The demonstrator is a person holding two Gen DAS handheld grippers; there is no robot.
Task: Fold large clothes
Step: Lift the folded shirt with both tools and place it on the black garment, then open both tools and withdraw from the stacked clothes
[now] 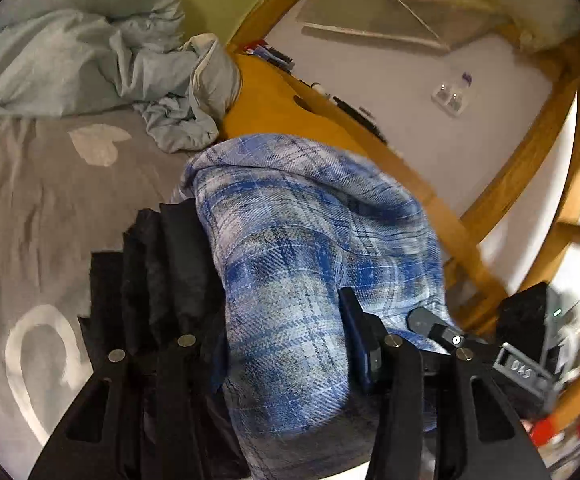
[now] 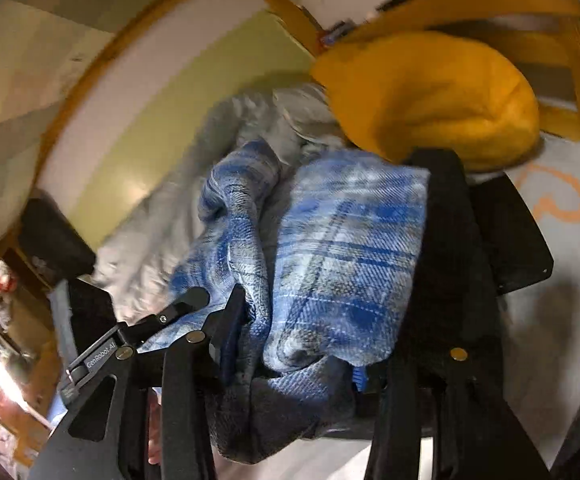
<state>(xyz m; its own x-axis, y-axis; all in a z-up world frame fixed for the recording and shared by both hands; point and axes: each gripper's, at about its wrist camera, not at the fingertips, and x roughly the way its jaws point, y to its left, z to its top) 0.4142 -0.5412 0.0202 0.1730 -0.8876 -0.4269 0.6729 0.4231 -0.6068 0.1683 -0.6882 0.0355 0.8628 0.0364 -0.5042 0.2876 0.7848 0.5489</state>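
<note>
Both grippers carry one folded bundle between them, which is why each camera sees the same blue plaid cloth filling its middle. The left gripper [image 1: 285, 344] has the plaid garment [image 1: 310, 248] bulging between its jaws, and the jaws look clamped on it, half apart around thick layers. The right gripper [image 2: 314, 344] grips the plaid garment [image 2: 330, 256] in the same way, its jaws closed on the bunched cloth. Holding it from two sides likely keeps the fold from falling open while it is carried above the bed [image 1: 37, 208].

A black garment [image 1: 161, 264] lies pressed against the plaid one, on its left in the left view and on its right in the right view; whether it is part of the same bundle or only caught in the grip I cannot tell.

The plaid cloth is soft woven flannel in blue, grey and white, rolled into a rounded fat wad, not a flat fold. One loose end [image 2: 237, 184] curls free in the right view. Beyond it lie a yellow cushion [image 2: 434, 100] and a rumpled pale duvet [image 1: 89, 52].
</note>
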